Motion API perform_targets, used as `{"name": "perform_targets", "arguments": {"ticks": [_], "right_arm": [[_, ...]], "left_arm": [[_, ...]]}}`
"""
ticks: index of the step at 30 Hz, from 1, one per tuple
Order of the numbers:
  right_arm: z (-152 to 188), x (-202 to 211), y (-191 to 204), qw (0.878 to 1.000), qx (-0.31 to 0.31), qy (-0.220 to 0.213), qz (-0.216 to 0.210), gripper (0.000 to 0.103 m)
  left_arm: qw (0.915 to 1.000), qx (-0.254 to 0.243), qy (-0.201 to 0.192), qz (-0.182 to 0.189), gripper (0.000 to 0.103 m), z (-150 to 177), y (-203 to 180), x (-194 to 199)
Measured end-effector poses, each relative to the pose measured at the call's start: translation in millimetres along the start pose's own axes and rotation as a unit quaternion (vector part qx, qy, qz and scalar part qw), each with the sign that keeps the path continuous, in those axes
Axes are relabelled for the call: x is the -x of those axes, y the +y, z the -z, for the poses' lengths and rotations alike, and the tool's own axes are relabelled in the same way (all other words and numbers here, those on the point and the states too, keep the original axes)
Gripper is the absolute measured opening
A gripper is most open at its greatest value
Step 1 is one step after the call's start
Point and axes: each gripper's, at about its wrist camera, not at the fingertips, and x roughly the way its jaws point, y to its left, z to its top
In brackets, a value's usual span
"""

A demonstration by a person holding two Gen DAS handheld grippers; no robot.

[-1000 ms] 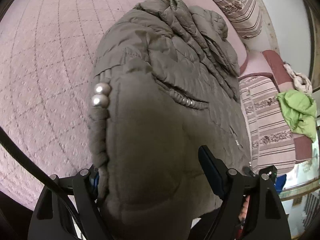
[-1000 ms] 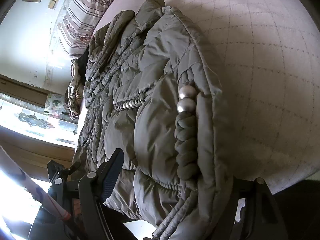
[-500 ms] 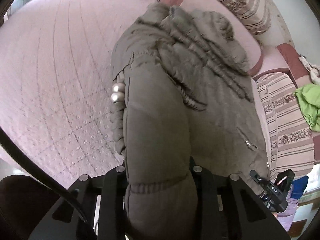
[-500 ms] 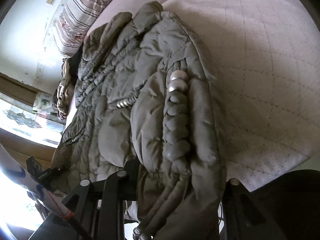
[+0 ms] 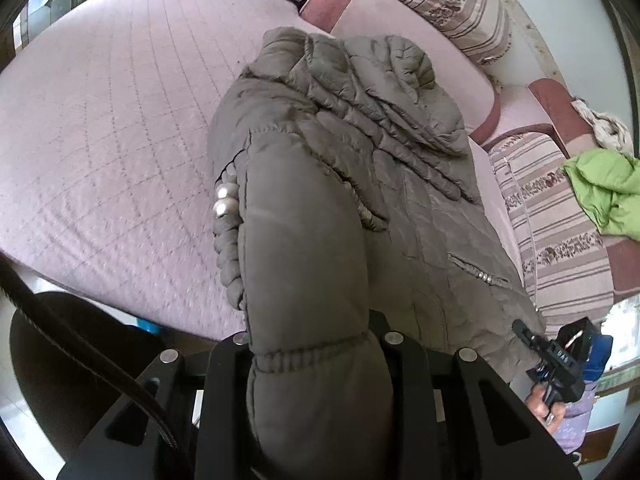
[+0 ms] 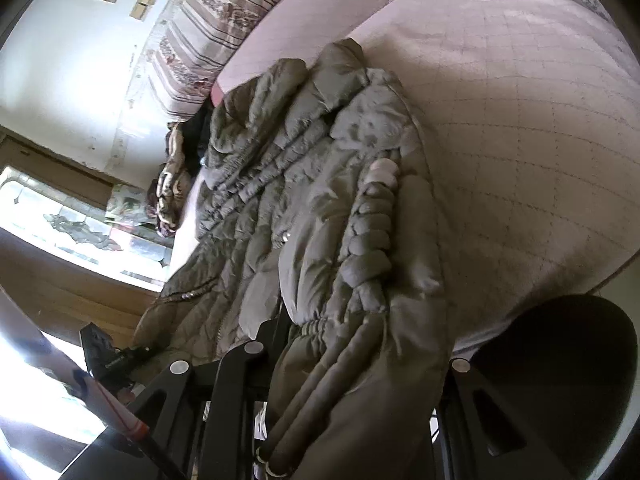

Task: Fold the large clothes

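Now the olive-grey quilted puffer jacket (image 5: 360,168) lies on the pink quilted mattress (image 5: 112,120), along its edge next to the striped cushions (image 5: 552,216), with its lower end hanging over the near edge. The left gripper (image 5: 316,364) is clamped on one padded sleeve cuff of the jacket, jaws narrow. The right gripper (image 6: 352,360) is closing on the bunched hem and cord of the jacket, and the fabric is pressed between its jaws. Two silver cord beads (image 5: 223,200) sit on the jacket's side towards the open mattress. A bright green garment (image 5: 604,196) lies on the striped cushions.
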Motion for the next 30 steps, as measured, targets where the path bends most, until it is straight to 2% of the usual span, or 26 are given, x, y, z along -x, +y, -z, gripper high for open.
{"name": "perform_targets", "arguments": {"ticks": [5,12,20,30], "right_arm": [[-7,21,14,1.0,0.015,-0.011,-0.018,0.021],[-32,13,45,0.999,0.039,-0.029,-0.021,0.02],[-67,1,90,0.996,0.073,-0.06,-0.011,0.02],[-127,-18,116,0.993,0.079,-0.091,0.005,0.02]], "left_arm": [[0.9996,-0.02,-0.016,-0.01,0.027,0,-8,13],[0.9987,-0.026,-0.044,-0.002,0.027,-27,-24,24],[0.9947,-0.048,-0.09,-0.008,0.027,-71,-55,35],[0.991,-0.053,-0.119,-0.032,0.027,-141,-74,24]]}}
